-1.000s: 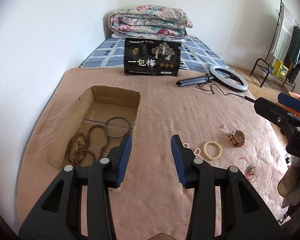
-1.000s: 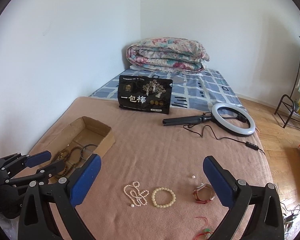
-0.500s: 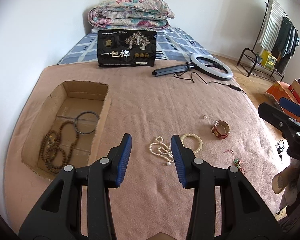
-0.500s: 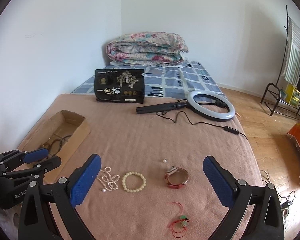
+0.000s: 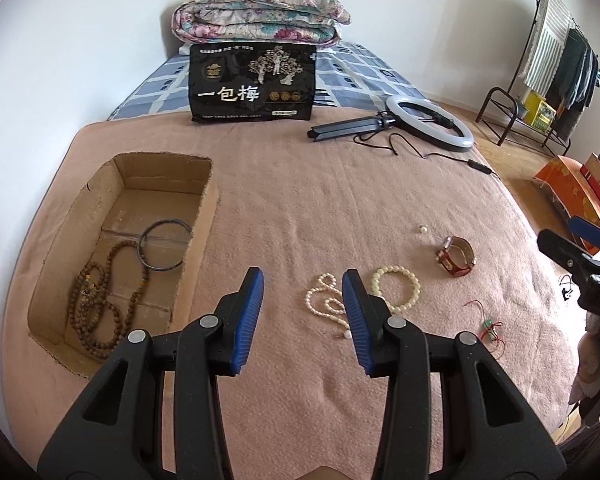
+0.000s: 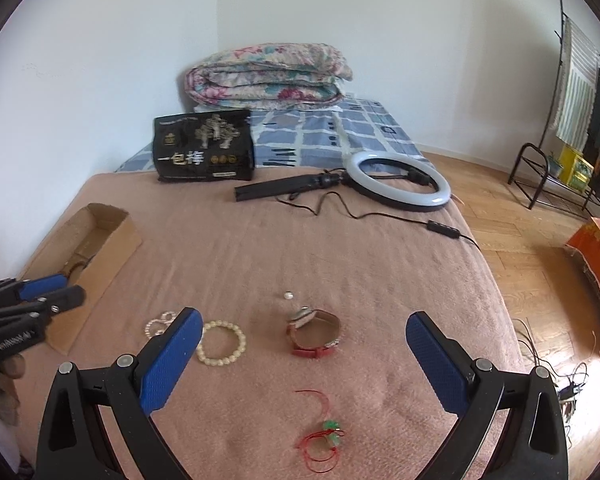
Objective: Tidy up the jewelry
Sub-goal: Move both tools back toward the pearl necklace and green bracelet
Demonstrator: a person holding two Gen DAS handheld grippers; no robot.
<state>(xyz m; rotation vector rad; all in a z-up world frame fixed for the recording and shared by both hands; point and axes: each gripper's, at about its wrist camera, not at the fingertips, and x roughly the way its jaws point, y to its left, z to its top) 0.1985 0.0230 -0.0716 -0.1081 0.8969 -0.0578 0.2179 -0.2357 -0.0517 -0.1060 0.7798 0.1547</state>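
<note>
On the pink blanket lie a pearl necklace (image 5: 324,304), a cream bead bracelet (image 6: 221,342), a red-strapped watch (image 6: 314,334), a loose pearl (image 6: 288,295) and a red string charm (image 6: 322,438). A cardboard box (image 5: 204,216) at the left holds a brown bead string (image 5: 100,304) and a dark bangle (image 5: 165,244). My left gripper (image 5: 303,304) hovers open and empty, its right finger covering part of the necklace. My right gripper (image 6: 304,350) stands wide open and empty above the watch and the charm.
At the back of the bed stand a black snack bag (image 5: 254,82), a folded floral quilt (image 5: 260,14) and a ring light with tripod and cable (image 6: 400,182). A clothes rack (image 6: 572,128) and an orange box (image 6: 598,252) are on the wooden floor to the right.
Both grippers have moved to the right and lower over the blanket. The jewelry now sits closer, and the box has slid toward the left of both views. Neither jaw opening has changed.
</note>
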